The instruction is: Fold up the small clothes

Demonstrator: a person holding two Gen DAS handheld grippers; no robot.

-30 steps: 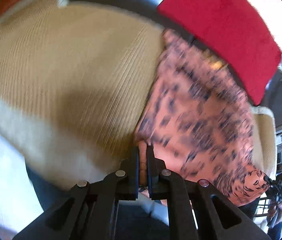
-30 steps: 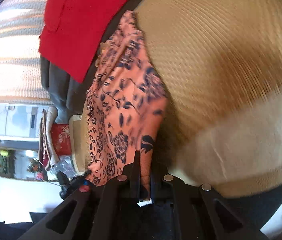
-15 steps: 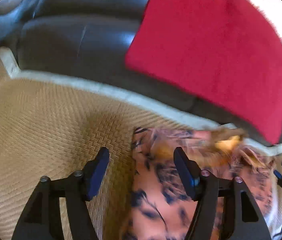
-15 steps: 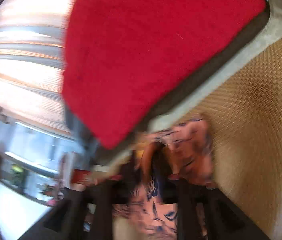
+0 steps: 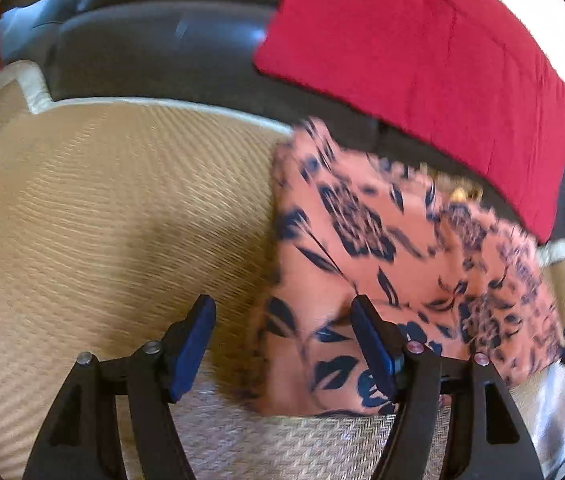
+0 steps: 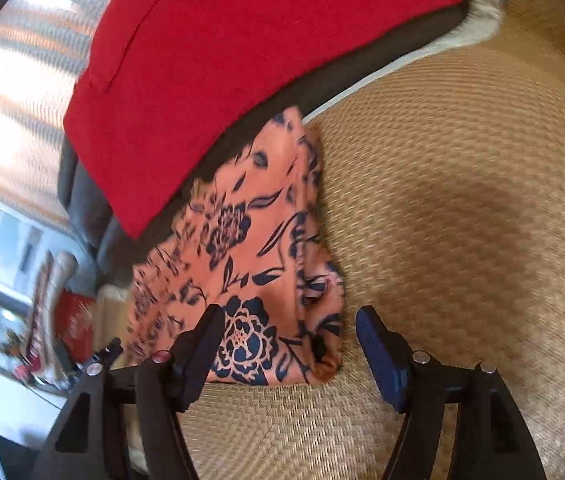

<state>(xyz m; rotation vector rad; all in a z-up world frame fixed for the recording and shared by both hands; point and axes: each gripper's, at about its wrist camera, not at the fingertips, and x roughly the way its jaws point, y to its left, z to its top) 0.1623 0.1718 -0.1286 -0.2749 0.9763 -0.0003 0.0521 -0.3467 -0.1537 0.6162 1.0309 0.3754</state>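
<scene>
An orange garment with a dark blue flower print (image 5: pixel 382 264) lies folded on a woven straw mat (image 5: pixel 102 220), its far edge against the sofa's back. My left gripper (image 5: pixel 280 312) hovers over the garment's near left corner. Its jaws are opening, and the blue pads (image 5: pixel 192 344) touch no cloth. In the right wrist view the same garment (image 6: pixel 250 248) lies flat. My right gripper (image 6: pixel 288 320) stands over its near right corner. Those jaws are opening too, with the cloth below them and not pinched.
A red cushion (image 5: pixel 422 60) leans on the dark leather sofa back (image 5: pixel 162 40) just behind the garment. The mat (image 6: pixel 462 200) has a pale border (image 5: pixel 162 102) and stretches wide beside the garment. A window with blinds (image 6: pixel 10 92) and small clutter (image 6: pixel 54 320) are beyond the sofa's end.
A second ago both grippers were shut on the garment's edge. Both carried it toward the sofa back, let go and opened their jaws. The garment now lies folded on the mat.
</scene>
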